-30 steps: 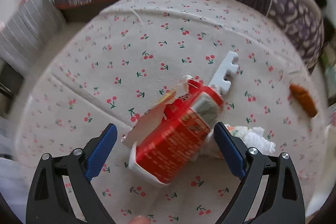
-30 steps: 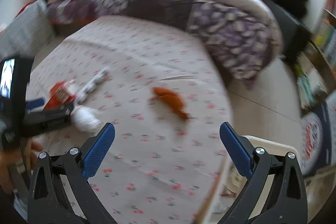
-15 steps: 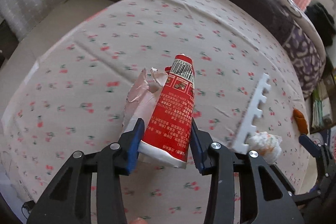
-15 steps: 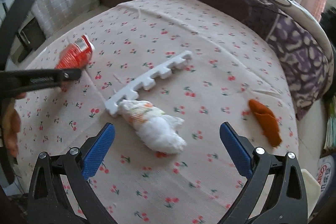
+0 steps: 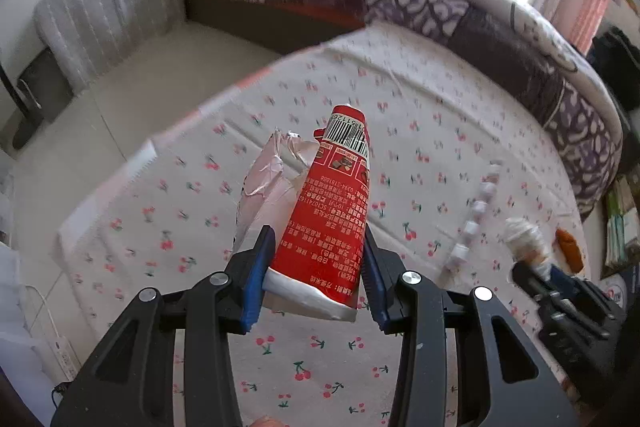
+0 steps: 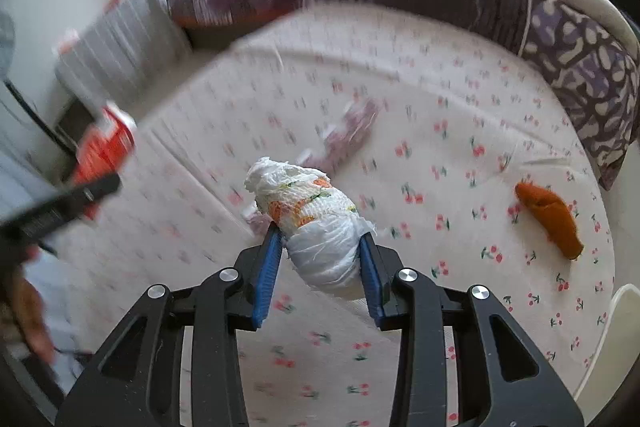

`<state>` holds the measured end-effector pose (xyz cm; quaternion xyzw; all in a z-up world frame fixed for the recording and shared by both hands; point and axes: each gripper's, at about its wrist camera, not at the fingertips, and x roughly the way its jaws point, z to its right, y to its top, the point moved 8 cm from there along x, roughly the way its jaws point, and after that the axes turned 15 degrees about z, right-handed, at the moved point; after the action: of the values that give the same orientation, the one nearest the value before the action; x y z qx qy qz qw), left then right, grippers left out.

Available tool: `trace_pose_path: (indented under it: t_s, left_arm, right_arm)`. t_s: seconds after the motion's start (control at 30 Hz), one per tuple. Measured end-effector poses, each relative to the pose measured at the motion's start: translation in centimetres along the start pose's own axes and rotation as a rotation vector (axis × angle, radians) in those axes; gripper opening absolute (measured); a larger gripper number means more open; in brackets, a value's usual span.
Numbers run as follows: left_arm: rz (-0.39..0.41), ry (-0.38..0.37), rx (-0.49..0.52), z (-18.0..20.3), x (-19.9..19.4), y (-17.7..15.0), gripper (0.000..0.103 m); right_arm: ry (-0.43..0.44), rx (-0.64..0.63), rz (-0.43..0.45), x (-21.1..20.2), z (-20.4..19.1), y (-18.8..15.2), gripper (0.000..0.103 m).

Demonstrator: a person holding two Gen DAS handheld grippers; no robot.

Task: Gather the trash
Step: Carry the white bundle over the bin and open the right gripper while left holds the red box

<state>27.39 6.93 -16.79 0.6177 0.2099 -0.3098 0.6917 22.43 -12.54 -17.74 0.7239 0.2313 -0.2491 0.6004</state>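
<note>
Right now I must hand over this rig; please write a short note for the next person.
Left hand-held gripper: shut on the red wrapper, lifted off the bed.
Right hand-held gripper: shut on the tissue wad, also lifted.
Done: both pieces picked up.
Left: the white foam strip and the orange scrap lie on the sheet. No bin clearly in view.

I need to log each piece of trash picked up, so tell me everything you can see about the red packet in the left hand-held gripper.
The red packet is a flattened, glossy wrapper printed with white text, small picture panels and a barcode near its far end. Its near end is a white sealed edge. A torn, crinkled pale flap hangs open along its left side. The left hand-held gripper is shut on its lower part, both blue pads pressing its sides, and holds it above the cherry-print sheet, pointing away from the camera. Nothing else touches it.
</note>
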Motion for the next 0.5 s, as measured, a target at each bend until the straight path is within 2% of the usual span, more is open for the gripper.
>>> trace_pose_path:
  t_s: [0.13,0.27,0.5]
  left_arm:
    - [0.082,0.035,-0.011,0.1,-2.2,1.7,0.042]
    - [0.151,0.064,0.001,0.8,-4.1,2.7,0.042]
    - [0.230,0.092,0.016,2.7,-6.9,3.3,0.042]
  right_arm:
    - [0.004,0.032,0.113,-2.9,-0.2,2.5,0.035]
    - [-0.015,0.053,0.184,-5.1,0.6,3.9,0.036]
    - [-0.071,0.052,0.268,-8.1,2.3,5.5,0.036]
